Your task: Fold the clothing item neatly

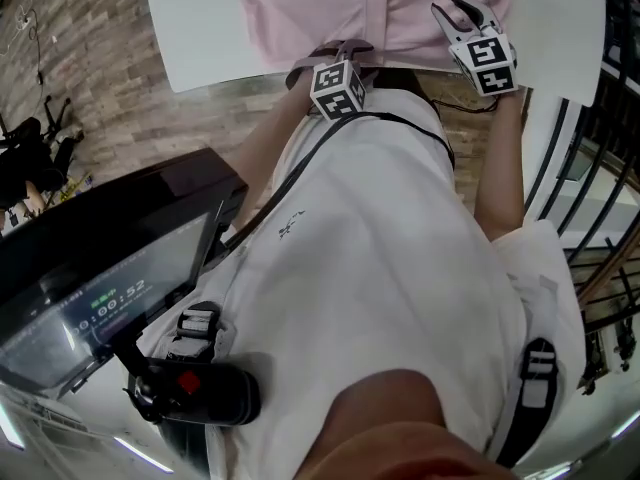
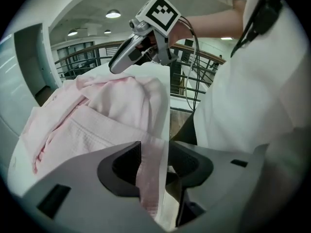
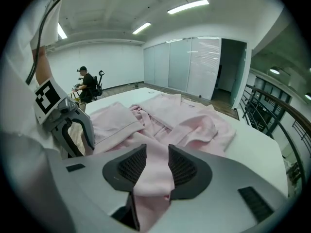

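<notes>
Soft matt pink cloth garment [image 1: 340, 18] on a smooth white table [image 1: 200, 28]

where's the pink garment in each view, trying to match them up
Head view: pink garment, top centre.
Left gripper view: left and centre, a strip running to the bottom.
Right gripper view: centre.
Shared landmark: black railing.

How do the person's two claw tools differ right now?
The left gripper has a thin hem of the pink garment between its jaws, with a dark gap beside it; in the right gripper the cloth fills the gap. The left gripper sits at the near edge of the table, the right gripper farther over the cloth. Both look open.
</notes>
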